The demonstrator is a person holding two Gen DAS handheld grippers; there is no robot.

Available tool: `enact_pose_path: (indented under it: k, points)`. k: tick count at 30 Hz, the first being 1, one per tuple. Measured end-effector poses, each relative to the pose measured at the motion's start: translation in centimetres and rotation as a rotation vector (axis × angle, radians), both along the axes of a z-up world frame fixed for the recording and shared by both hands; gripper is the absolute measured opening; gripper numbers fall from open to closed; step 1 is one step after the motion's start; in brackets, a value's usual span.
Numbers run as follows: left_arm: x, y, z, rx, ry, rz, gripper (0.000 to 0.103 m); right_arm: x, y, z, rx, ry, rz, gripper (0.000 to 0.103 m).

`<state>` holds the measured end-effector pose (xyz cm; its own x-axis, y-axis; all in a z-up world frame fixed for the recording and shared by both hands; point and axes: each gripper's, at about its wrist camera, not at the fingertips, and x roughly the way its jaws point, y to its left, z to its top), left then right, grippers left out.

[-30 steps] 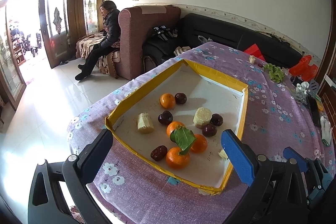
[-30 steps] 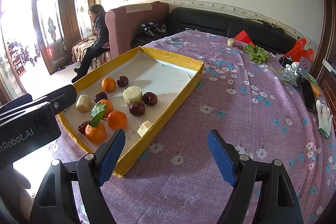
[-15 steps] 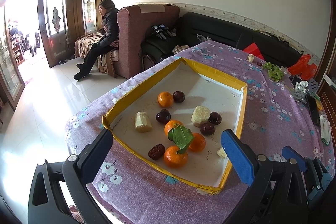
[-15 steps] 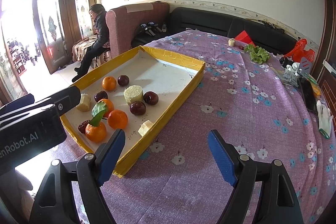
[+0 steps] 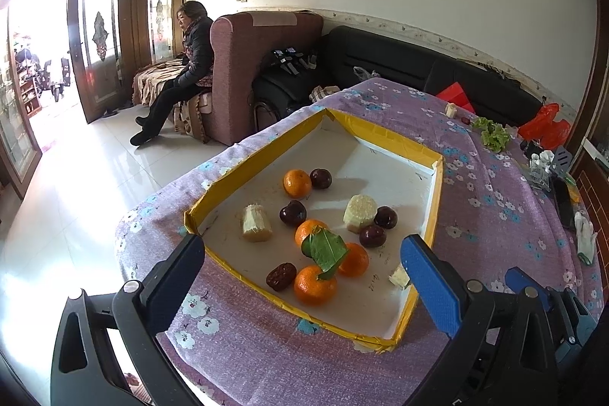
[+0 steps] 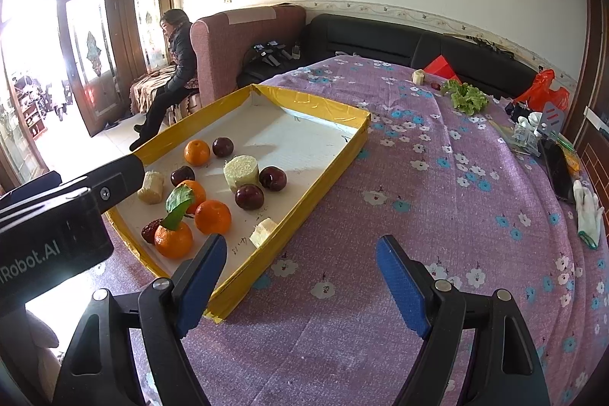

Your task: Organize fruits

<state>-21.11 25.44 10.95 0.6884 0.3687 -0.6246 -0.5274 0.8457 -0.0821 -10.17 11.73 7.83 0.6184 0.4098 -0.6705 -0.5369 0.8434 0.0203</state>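
A shallow yellow-edged tray (image 5: 437, 200) (image 6: 323, 174) lies on the purple flowered tablecloth. Inside it are several tangerines, one with a green leaf (image 5: 315, 284) (image 6: 173, 239), several dark plums (image 5: 372, 236) (image 6: 249, 196), a wrinkled red date (image 5: 281, 276) and pale sugarcane pieces (image 5: 359, 212) (image 6: 241, 172). My left gripper (image 5: 304, 273) hovers open over the tray's near end, nothing between its fingers. My right gripper (image 6: 300, 273) is open above bare cloth, just right of the tray's near corner.
Lettuce (image 6: 466, 97), a small pale chunk (image 6: 418, 76), a red bag (image 6: 542, 90), a phone (image 6: 556, 170) and a white glove (image 6: 588, 208) sit along the table's far and right side. A person sits on a sofa (image 5: 190, 63) beyond the table by the door.
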Motion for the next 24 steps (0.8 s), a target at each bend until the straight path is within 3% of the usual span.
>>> enact_pose_path:
  k: [5, 10, 20, 24]
  points:
    - [-0.8, 0.5, 1.0, 0.008, -0.034, 0.019, 0.103, -0.4, 0.4, 0.6, 0.013, -0.020, 0.011, 0.086]
    - [-3.2, 1.7, 3.1, 0.038, -0.118, 0.076, 0.103, -0.7, 1.8, 1.4, 0.045, -0.034, 0.037, 0.086]
    - [-8.8, 4.3, 6.7, 0.231, -0.236, 0.239, 0.103, -1.6, 7.2, 2.7, 0.107, -0.044, 0.121, 0.086]
    - [-11.1, 5.0, 7.8, 0.308, -0.317, 0.357, 0.103, -2.4, 8.8, 3.0, 0.112, -0.054, 0.157, 0.086]
